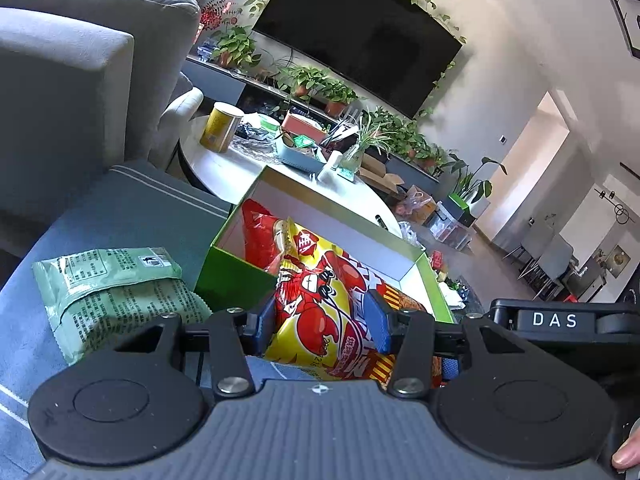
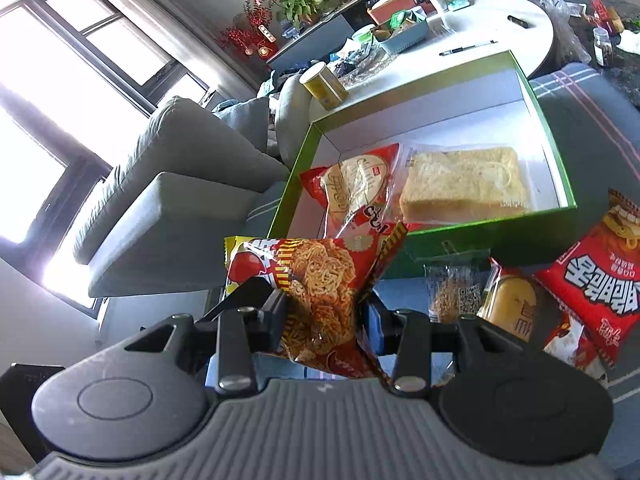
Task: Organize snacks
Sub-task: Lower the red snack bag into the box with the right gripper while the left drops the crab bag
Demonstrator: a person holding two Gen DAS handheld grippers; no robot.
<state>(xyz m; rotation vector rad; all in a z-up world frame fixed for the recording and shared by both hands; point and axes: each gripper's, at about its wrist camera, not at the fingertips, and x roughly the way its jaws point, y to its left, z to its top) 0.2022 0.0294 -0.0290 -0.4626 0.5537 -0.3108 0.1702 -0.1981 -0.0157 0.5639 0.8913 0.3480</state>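
Both grippers hold one yellow-and-red crab snack bag. My left gripper (image 1: 322,322) is shut on its crab-printed end (image 1: 320,296). My right gripper (image 2: 326,316) is shut on its noodle-printed end (image 2: 320,276). The bag hangs at the near edge of an open green box (image 2: 552,128) with a white inside; the box also shows in the left wrist view (image 1: 236,276). In the box lie a red packet (image 2: 356,188) and a clear bag of pale cake (image 2: 464,184). A green packet (image 1: 116,292) lies on the blue cushion, left of the box.
To the right of the box lie a red Korean-lettered packet (image 2: 592,280), a clear-wrapped bun (image 2: 508,304) and a small clear packet (image 2: 452,292). Behind the box is a round white table (image 2: 532,36) with a yellow can (image 2: 324,84) and a blue basket (image 2: 404,34). A grey sofa (image 2: 180,184) stands left.
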